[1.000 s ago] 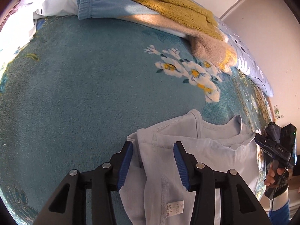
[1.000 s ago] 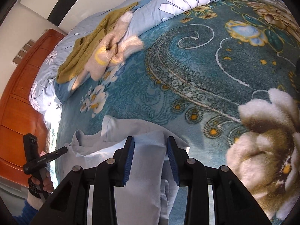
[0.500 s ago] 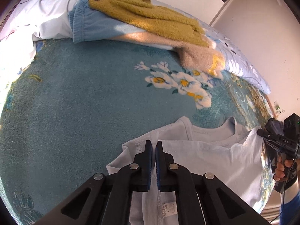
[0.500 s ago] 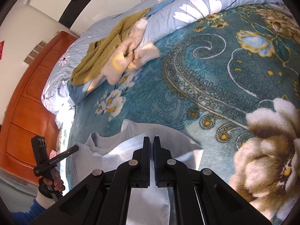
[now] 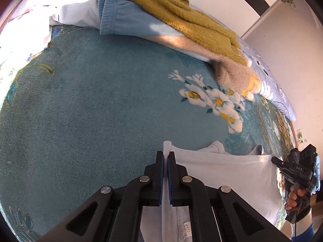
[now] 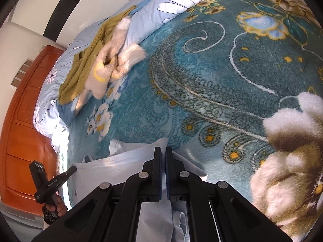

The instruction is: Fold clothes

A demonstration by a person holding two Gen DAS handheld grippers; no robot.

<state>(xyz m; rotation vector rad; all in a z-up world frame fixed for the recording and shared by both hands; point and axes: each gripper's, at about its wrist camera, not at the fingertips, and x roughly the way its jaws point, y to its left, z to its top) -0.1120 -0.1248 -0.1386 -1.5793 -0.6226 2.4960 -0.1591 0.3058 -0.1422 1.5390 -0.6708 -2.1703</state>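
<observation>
Pale-blue shirt (image 5: 226,173) hangs stretched between my two grippers above the teal floral blanket (image 5: 90,104) that covers the bed, its top edge pulled into a nearly straight line from one corner to the other. My left gripper (image 5: 166,157) has its blue-padded fingers (image 5: 160,173) pressed together on the shirt's left corner, with a small tuft of cloth poking up past the tips. My right gripper (image 6: 163,153) is likewise clamped, pinching the opposite corner; I can see cloth running down between the pads and hanging below. From the left wrist camera the right gripper shows at the far edge of the shirt, held by a hand (image 5: 296,197) in a dark mesh glove with a blue sleeve below it. From the right wrist camera the left gripper shows as a black tool in the other hand (image 6: 55,203), near the side of the bed. The shirt's collar sags just behind the taut edge, and a small white label (image 5: 186,228) shows on the inside seam near my left fingers.

Farther up the bed lies a pile of other clothes: a mustard knitted sweater (image 5: 181,14) on top, a fuzzy beige garment (image 5: 232,74) with yellow trim beneath it, and a light-blue fleece piece (image 5: 125,18). A wooden headboard (image 6: 22,125) stands behind the pile in the right wrist view.
</observation>
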